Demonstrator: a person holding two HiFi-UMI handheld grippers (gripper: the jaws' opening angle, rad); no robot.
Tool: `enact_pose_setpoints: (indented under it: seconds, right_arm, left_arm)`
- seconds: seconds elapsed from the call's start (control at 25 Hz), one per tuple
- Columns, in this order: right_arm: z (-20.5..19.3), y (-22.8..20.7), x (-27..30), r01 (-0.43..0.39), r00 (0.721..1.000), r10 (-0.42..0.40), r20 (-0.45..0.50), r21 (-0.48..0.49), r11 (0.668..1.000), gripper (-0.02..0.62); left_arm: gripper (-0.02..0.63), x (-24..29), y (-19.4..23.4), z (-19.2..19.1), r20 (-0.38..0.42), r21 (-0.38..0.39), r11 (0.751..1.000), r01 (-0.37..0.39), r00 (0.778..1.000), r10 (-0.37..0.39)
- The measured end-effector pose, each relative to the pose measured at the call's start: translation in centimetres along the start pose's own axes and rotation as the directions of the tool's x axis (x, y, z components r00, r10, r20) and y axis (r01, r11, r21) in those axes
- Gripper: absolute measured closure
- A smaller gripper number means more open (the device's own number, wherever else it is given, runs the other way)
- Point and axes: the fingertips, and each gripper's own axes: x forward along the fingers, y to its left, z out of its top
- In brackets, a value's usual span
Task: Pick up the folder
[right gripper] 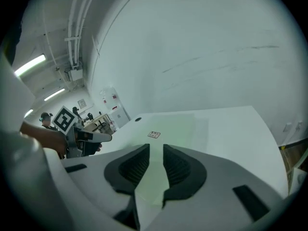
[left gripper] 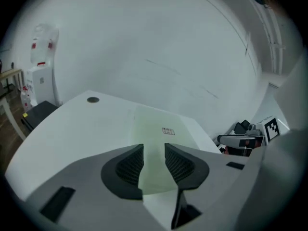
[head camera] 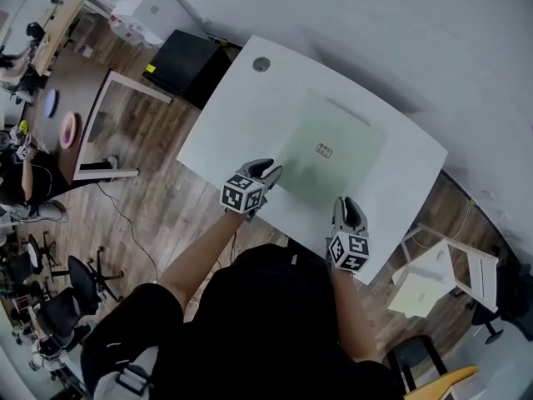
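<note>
Though the label [head camera: 325, 150] on the pale green folder [head camera: 346, 127] is too small to read, we see it lying right of the tabletop's [head camera: 233, 107] middle, with bare room toward the left edge. Our left gripper [head camera: 270, 172] and right gripper [head camera: 350, 203], jaws apart and empty, hover at its near corners; contact unclear.

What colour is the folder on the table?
The folder is pale green, best seen in the head view.
</note>
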Motion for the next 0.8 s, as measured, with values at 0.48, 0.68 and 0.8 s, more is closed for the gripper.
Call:
enact_pose_setpoints:
  seconds: [0.48,0.68,0.8]
  right_arm:
    - [-3.6,-3.8,5.4,0.02,0.994,0.014,-0.112,0.29,0.957,0.314]
    - [-4.7,-4.3,7.3,0.045,0.989,0.012,-0.146,0.382,0.923,0.308]
    - [-5.4,-4.4,7.9,0.053,0.983,0.024,-0.182,0.407,0.912,0.307]
  left_arm:
    - [0.314,5.3,3.6,-0.6,-0.164,-0.076,0.989,0.126,0.977,-0.137]
    - [0.294,7.1,4.4,-0.6,-0.206,-0.147,0.977,0.156,0.961,-0.185]
    - [0.288,7.7,3.9,0.0,-0.232,-0.157,0.973,0.171,0.951,-0.205]
